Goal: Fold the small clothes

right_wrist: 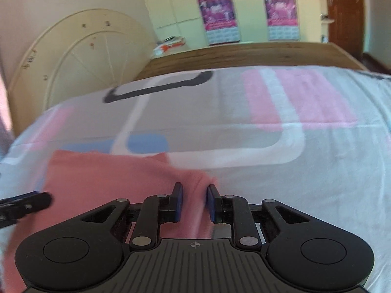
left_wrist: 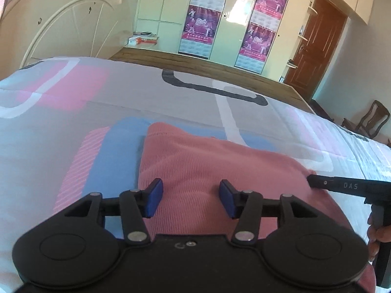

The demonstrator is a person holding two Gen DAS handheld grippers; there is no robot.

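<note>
A big bed [left_wrist: 171, 102] has a sheet with pink, blue and grey shapes. A pink cloth [left_wrist: 207, 166] lies flat on the near part of the bed. The left gripper [left_wrist: 190, 199] hangs over the cloth with its blue pads wide apart and nothing in them. The right gripper [right_wrist: 194, 202] has the cloth's right edge between its pads, with small gaps showing beside the fabric.

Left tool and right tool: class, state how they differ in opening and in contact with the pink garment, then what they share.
1. The left tool stands wide open; the right tool is narrowed around a ridge of cloth.
2. The left tool hangs over the middle of the pink garment, gripping nothing; the right tool pinches the garment's right edge.
Shared: blue pads, black arms, same bed.
</note>
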